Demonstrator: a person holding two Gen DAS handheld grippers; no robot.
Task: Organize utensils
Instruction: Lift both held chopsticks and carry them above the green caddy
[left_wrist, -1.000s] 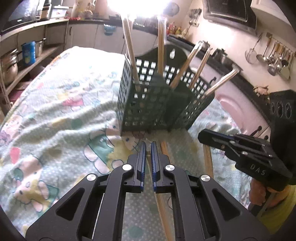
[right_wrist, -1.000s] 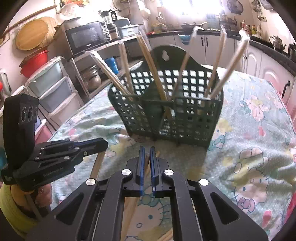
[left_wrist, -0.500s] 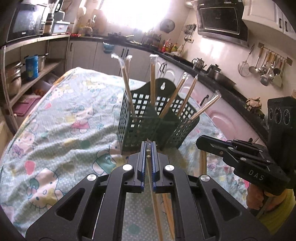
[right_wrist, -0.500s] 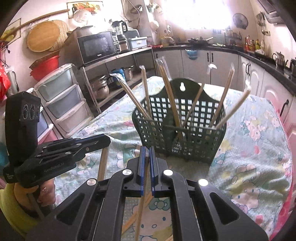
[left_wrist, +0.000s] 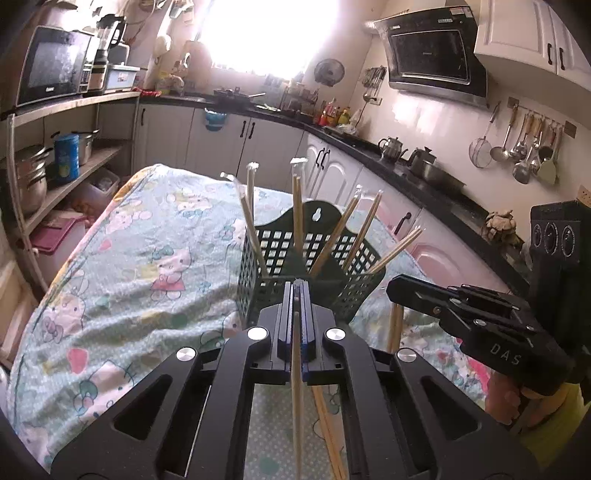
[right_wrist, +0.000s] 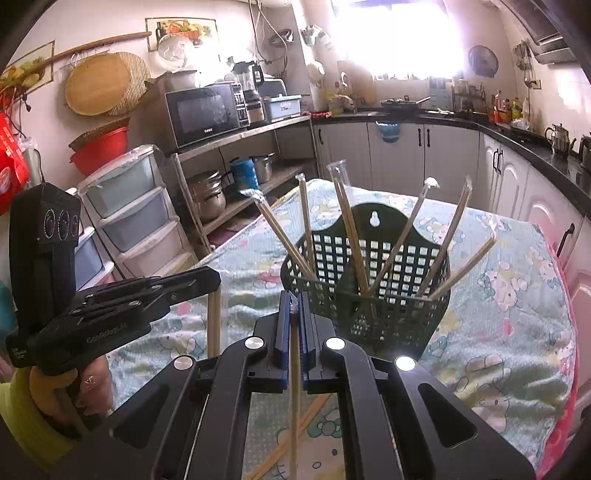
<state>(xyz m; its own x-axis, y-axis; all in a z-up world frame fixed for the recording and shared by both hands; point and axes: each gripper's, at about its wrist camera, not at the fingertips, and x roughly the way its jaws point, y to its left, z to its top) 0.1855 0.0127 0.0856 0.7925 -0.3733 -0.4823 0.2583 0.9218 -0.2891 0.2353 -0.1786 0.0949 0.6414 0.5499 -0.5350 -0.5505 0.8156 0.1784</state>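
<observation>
A dark green perforated basket (left_wrist: 273, 254) (right_wrist: 391, 266) stands on the cartoon-print tablecloth (left_wrist: 147, 266) and holds several wrapped chopstick pairs, leaning outward. My left gripper (left_wrist: 296, 286) is shut on a wrapped chopstick pair (left_wrist: 296, 387) that hangs down between its fingers, lifted in front of the basket. My right gripper (right_wrist: 293, 295) is shut on another wrapped chopstick pair (right_wrist: 294, 398), also hanging down, near the basket. Each gripper shows in the other's view: the right one (left_wrist: 397, 291) and the left one (right_wrist: 210, 277).
More chopstick pairs (left_wrist: 327, 424) (right_wrist: 291, 435) lie on the cloth below the grippers. Shelves with pots and a microwave (right_wrist: 203, 112) stand to the left, plastic drawers (right_wrist: 129, 218) beside them. Kitchen counters and cabinets (left_wrist: 424, 192) run behind and right of the table.
Both grippers have risen and drawn back from the basket, each lifting a chopstick pair off the cloth. The basket now looks smaller and lower.
</observation>
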